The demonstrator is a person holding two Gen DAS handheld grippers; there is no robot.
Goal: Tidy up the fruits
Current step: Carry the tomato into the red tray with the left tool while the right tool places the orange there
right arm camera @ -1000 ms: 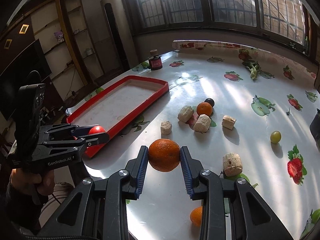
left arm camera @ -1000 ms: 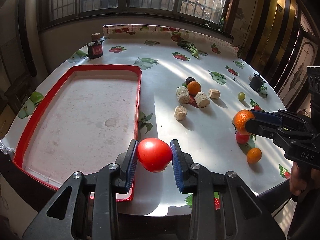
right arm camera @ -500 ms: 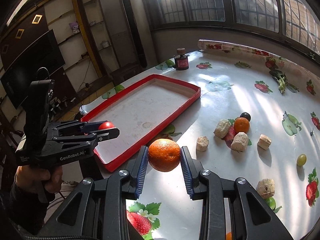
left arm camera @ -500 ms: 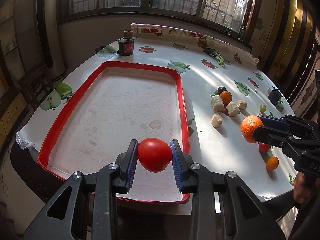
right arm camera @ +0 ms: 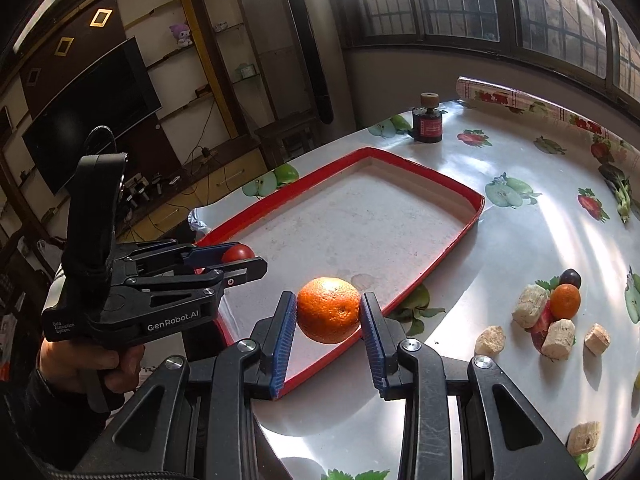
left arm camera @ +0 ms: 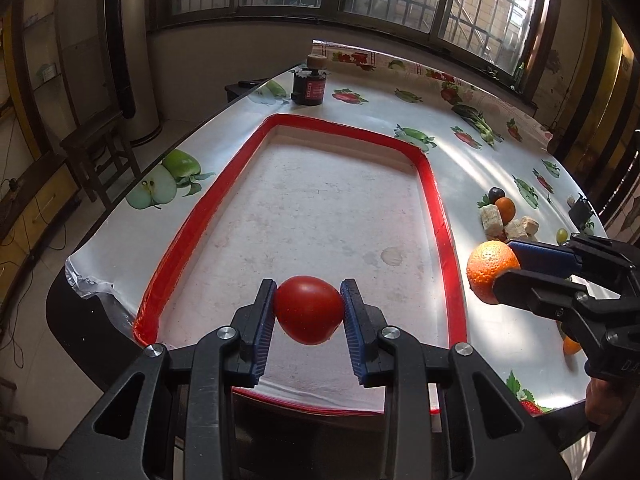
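My left gripper (left arm camera: 309, 309) is shut on a red tomato (left arm camera: 308, 309) and holds it above the near end of the red-rimmed tray (left arm camera: 436, 204). My right gripper (right arm camera: 329, 311) is shut on a large orange (right arm camera: 329, 309) and holds it over the tray's near right rim (right arm camera: 448, 256). The orange also shows in the left wrist view (left arm camera: 490, 270), just right of the tray. The left gripper with the tomato (right arm camera: 238, 253) shows in the right wrist view over the tray's near end. The tray's inside is bare.
A pile of a small orange (right arm camera: 565, 300), a dark plum (right arm camera: 570, 278) and several beige chunks (right arm camera: 529, 311) lies right of the tray. A dark jar (left arm camera: 308, 86) stands beyond the tray. A green grape (left arm camera: 562, 234) and another small orange (left arm camera: 570, 346) lie at the right.
Both grippers have moved left with their fruit. The tomato has gone from beside the tray's right rim to over its near end, and the orange has come up to the tray's right rim.
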